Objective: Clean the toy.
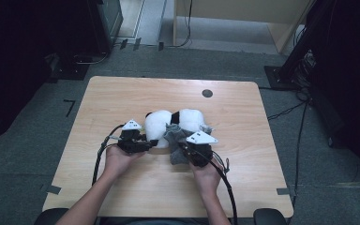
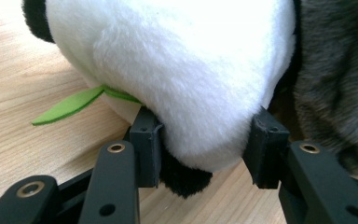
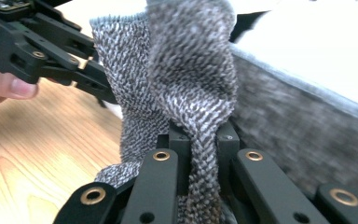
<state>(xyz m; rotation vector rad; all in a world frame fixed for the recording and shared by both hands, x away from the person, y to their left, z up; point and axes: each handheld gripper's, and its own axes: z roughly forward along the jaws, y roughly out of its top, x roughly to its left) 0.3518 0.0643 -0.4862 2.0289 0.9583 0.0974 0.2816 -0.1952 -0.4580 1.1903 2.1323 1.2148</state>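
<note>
While the left gripper presses its jaws against the rounded end of a white-and-black plush panda toy, the right gripper just beside it pinches a fold of grey knitted cloth, which drapes over the toy directly ahead on the pale wooden table.

A small round dark spot sits on the wooden table, far past both tools.
</note>
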